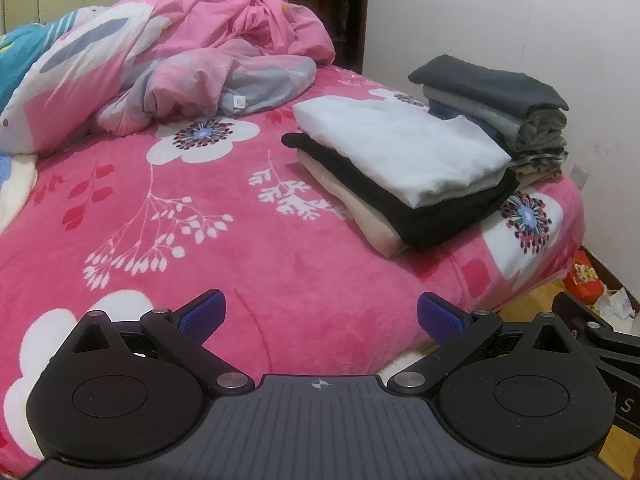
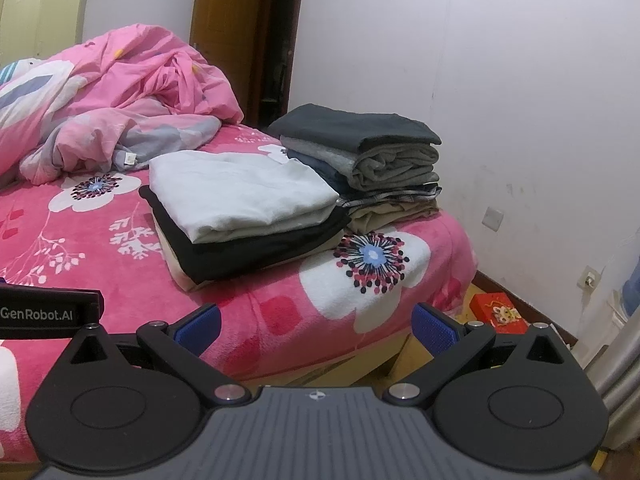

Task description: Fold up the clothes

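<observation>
In the left wrist view the left gripper (image 1: 321, 314) hangs over the pink floral blanket (image 1: 208, 248) with its blue-padded fingers (image 1: 202, 314) spread wide and holding nothing, while ahead lie a folded white garment (image 1: 404, 148) on black and cream ones, a taller stack of folded dark and grey clothes (image 1: 508, 108) touching them behind, and a rumpled pink duvet (image 1: 192, 56) farther left. In the right wrist view the right gripper (image 2: 318, 322) is likewise agape and empty near the bed's edge, facing the same white-topped pile (image 2: 240, 192) and grey stack (image 2: 372, 152), with a red box (image 2: 498, 312) on the floor.

Pink floral blanket (image 1: 240, 240), white folded shirt (image 1: 400, 148)
</observation>
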### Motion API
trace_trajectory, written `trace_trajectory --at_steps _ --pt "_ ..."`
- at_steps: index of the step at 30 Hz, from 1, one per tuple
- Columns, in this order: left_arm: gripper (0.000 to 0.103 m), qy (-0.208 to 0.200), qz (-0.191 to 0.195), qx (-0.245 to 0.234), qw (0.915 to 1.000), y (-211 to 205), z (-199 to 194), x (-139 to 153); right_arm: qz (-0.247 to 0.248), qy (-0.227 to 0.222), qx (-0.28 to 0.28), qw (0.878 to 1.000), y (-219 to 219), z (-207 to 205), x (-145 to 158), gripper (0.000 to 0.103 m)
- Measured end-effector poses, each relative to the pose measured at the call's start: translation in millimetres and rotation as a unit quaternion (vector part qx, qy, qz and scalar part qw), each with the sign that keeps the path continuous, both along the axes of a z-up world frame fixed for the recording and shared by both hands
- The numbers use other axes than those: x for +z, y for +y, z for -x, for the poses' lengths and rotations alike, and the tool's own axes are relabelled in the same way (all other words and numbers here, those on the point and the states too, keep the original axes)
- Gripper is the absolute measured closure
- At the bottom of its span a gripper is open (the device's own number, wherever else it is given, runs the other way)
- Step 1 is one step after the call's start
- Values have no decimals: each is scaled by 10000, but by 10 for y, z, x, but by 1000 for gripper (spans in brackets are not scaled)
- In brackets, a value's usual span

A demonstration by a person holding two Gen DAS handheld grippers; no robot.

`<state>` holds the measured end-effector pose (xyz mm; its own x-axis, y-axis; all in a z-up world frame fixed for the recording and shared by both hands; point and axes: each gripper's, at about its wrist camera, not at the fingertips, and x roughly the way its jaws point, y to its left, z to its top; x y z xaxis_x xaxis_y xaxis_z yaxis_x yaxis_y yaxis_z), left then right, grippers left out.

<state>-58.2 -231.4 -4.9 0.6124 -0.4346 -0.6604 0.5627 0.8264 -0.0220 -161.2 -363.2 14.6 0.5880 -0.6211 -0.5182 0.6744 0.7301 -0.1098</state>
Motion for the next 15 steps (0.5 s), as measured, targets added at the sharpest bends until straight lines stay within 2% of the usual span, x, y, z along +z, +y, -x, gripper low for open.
trace_trajectory --at_steps 15 --pt "0 -24 -27 16 10000 -6 9 3 0 -20 14 10000 -4 4 -3 0"
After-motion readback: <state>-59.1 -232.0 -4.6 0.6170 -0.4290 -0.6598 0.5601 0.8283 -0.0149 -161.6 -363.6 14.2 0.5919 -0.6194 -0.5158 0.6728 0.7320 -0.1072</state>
